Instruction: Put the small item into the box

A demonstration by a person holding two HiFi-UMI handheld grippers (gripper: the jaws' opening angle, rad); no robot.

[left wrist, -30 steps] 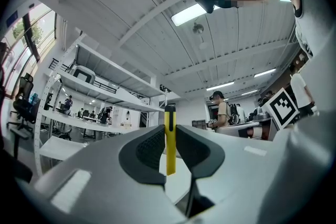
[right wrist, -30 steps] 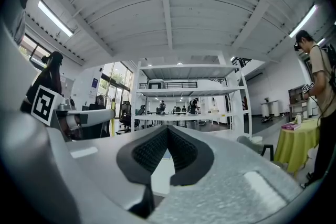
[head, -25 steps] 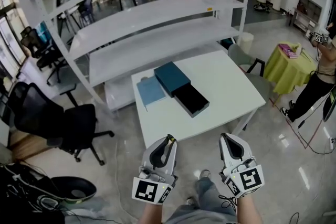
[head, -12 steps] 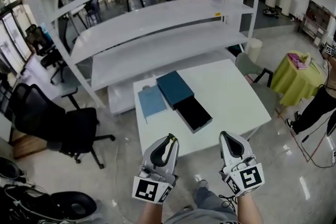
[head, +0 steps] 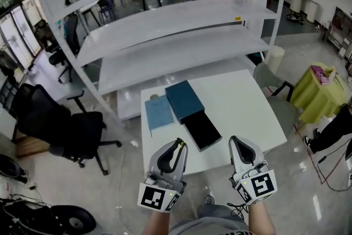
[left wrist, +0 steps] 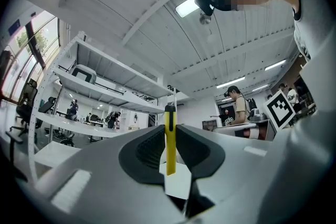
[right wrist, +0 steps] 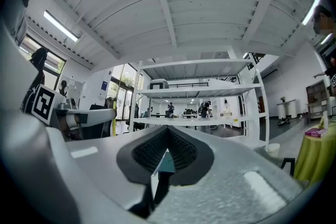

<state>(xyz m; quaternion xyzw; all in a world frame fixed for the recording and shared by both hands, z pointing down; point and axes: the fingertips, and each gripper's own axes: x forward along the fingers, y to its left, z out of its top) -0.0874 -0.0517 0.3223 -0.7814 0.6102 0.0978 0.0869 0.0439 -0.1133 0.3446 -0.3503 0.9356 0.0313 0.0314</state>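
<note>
A dark teal box (head: 185,100) lies on the white table (head: 242,107), its black inner tray (head: 202,129) slid out toward me. Both grippers are held low, short of the table's near edge. My left gripper (head: 178,144) is shut on a thin yellow stick-shaped item (head: 179,147). In the left gripper view that yellow item (left wrist: 169,139) stands upright between the left gripper's (left wrist: 169,128) dark pads, its black tip poking above them. My right gripper (head: 235,141) is shut with nothing in it. In the right gripper view the right gripper (right wrist: 168,131) points at the shelving, the teal box (right wrist: 166,162) showing below the pads.
A light blue booklet (head: 159,111) lies left of the box. A tall white shelf rack (head: 165,36) stands behind the table. A black office chair (head: 60,129) is at the left, a grey chair (head: 269,77) and a yellow-green covered table (head: 322,93) at the right.
The table and box have come nearer and lower in the head view. Both grippers keep their place and grip, the yellow item still in the left one.
</note>
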